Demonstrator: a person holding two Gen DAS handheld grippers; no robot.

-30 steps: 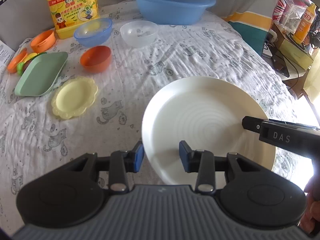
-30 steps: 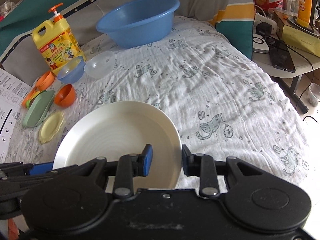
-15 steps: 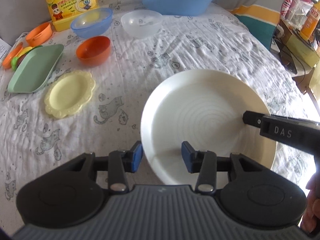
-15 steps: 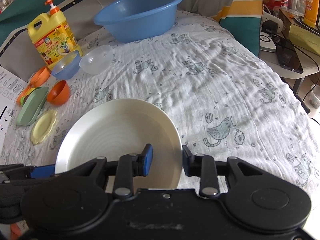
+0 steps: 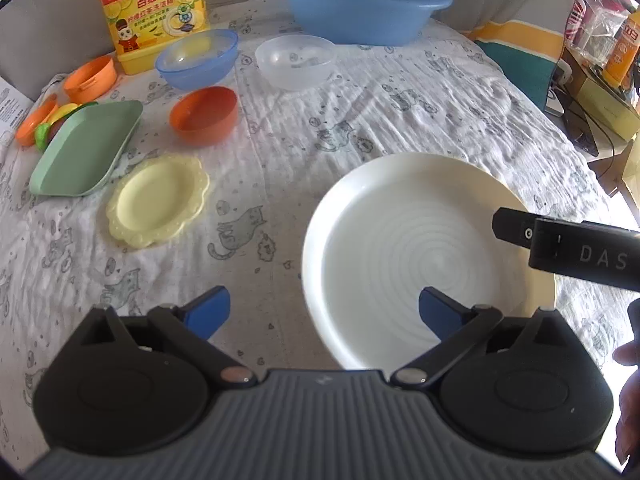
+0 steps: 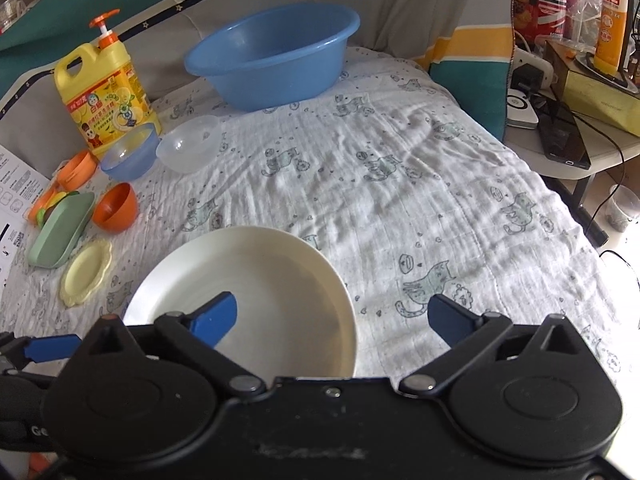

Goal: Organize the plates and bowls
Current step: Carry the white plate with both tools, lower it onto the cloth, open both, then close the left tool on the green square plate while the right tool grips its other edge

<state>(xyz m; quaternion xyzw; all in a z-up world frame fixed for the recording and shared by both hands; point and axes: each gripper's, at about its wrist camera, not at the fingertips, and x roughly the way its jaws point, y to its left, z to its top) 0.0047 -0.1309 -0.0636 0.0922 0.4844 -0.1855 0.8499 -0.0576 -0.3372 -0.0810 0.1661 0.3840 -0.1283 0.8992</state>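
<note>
White plate [image 5: 404,240] flat, face up

We are seeing the large white plate [image 5: 404,240] lying flat on the cat-print cloth. Far left, a yellow scalloped plate [image 5: 158,202] and green tray [image 5: 86,148] are lying near orange [image 5: 204,114], blue [image 5: 198,56] and clear [image 5: 296,60] bowls.

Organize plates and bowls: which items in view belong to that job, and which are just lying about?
Task items: white plate, yellow scalloped plate, green tray, orange bowl, blue bowl, clear bowl.

Lying about: detergent jug, blue basin, toy food.
</note>
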